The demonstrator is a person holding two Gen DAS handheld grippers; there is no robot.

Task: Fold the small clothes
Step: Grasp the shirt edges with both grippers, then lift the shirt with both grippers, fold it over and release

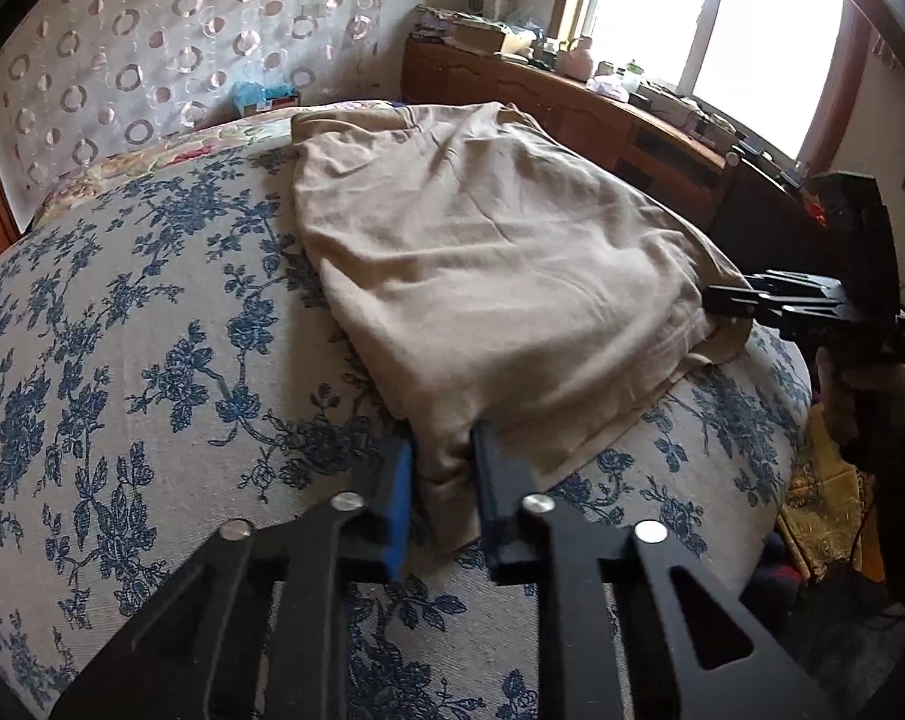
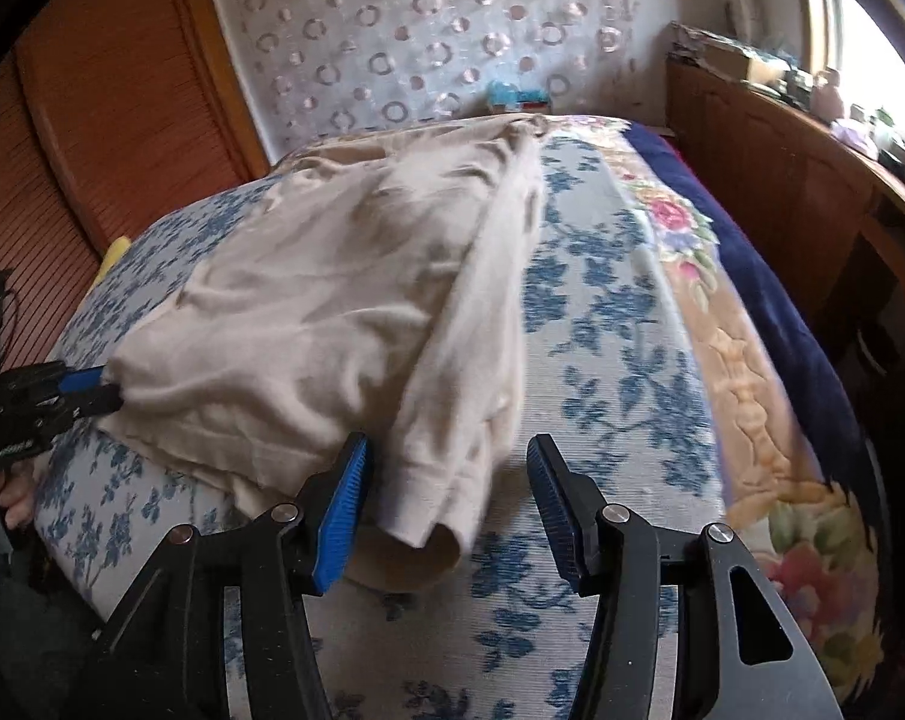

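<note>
Left wrist view: my left gripper (image 1: 443, 468) pinches the beige garment (image 1: 470, 252) hem at 6 o'clock. My right gripper (image 2: 446, 492), jaws apart, straddles what is probably a sleeve cuff (image 2: 419, 531); I should close before lifting both corners evenly.

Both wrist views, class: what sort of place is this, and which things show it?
Most likely a bedroom in a home. A bed with a blue floral cover fills both views, a beige garment lies spread on it, and a cluttered wooden sideboard stands under a window.
</note>
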